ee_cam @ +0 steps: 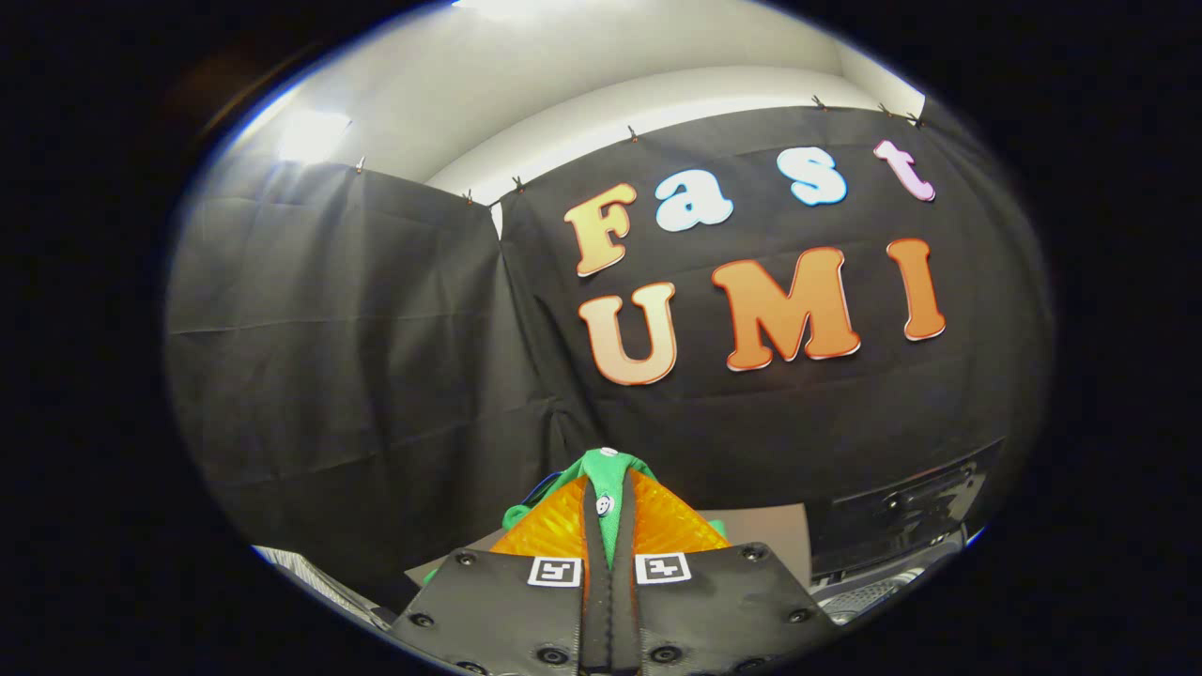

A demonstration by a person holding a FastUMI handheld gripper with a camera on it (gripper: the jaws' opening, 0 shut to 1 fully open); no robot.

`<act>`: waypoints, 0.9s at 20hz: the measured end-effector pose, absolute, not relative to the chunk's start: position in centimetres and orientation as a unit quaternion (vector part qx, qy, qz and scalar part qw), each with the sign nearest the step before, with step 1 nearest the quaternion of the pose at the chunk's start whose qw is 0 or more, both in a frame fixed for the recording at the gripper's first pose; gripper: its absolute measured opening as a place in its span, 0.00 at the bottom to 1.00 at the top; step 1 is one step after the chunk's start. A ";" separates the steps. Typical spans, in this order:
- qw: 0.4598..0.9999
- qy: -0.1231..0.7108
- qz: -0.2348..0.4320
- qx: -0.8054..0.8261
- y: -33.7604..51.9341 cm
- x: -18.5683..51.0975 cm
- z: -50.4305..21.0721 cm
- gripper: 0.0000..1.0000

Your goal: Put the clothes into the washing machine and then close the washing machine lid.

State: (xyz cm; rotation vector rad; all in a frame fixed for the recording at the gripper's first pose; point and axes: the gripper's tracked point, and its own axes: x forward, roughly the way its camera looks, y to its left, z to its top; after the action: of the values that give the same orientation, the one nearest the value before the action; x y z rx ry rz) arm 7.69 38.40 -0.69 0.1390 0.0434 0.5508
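A: Where's your claw (608, 507) right now?

B: Your claw is raised and pointing at the black cloth wall (376, 329) of the booth. Its fingers (554, 530) are drawn close together, clamped on a green garment (608, 474).

A: And how does that garment sit?

B: It's pinched in the narrow gap between the fingers. A fold of it bulges out past the tips, and bits of it show on either side of them. A small white button (604, 505) shows on the strip between the fingers.

A: Anything else around you?

B: Beyond the fingers and to their right, low against the cloth, there's a dark machine panel (901, 526). A tan surface (761, 530) lies just behind the fingers.
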 end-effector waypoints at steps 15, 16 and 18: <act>0.980 -0.035 0.185 0.071 16.7 13.8 5.0 0.08; 0.980 -0.034 0.182 0.074 15.1 14.3 4.9 0.08; 0.981 -0.028 0.176 0.075 12.1 15.5 4.0 0.08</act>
State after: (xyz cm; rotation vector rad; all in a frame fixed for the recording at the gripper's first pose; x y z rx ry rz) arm 15.47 12.13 3.98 0.1510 -0.0556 0.3532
